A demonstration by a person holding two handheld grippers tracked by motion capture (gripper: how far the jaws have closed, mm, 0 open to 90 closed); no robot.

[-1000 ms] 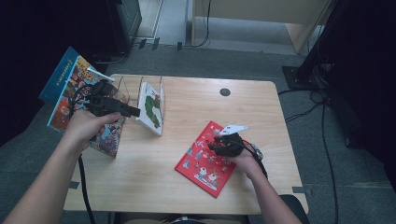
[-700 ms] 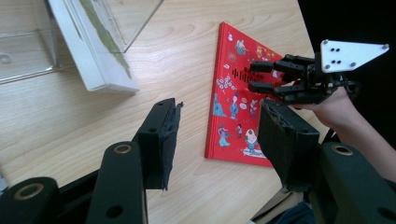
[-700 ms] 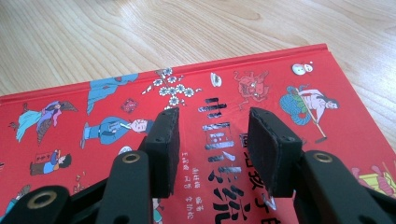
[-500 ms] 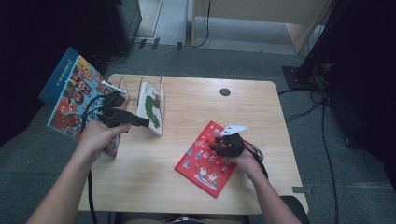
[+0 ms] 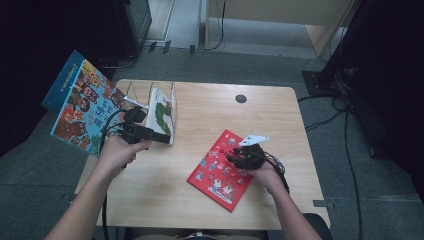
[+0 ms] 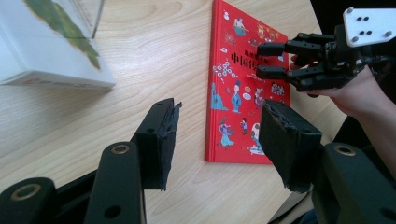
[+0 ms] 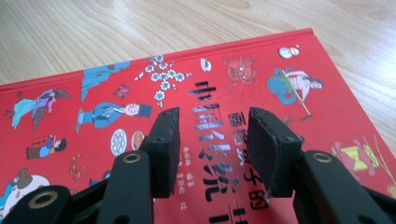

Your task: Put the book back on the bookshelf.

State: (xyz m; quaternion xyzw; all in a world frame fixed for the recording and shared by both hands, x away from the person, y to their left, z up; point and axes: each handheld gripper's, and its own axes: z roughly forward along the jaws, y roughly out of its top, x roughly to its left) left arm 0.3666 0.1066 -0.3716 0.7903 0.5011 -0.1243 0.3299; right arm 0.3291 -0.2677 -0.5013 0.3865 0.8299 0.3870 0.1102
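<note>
- We see the red book (image 5: pixel 221 170) lying flat on the table (image 5: pixel 280 125), directly under the right claw (image 5: pixel 234 154), which hovers over its cover with jaws apart and nothing between them.
- In the left gripper view, the left claw (image 6: pixel 217 140) points across bare wood at the book's near edge; its jaws stand apart and empty.
- We judge the book stiff, thin and fairly light: a hard cover (image 7: pixel 140 93) with a glossy face that the pads may slide on.
- Lying flat, it offers no edge to pinch from above; we would take it at the spine or at a corner overhanging the table, one jaw above, one below.
- Beyond the left claw, a white book (image 5: pixel 162 114) stands in the wire rack (image 5: pixel 150 90); a large picture book (image 5: pixel 82 107) lies further left.
</note>
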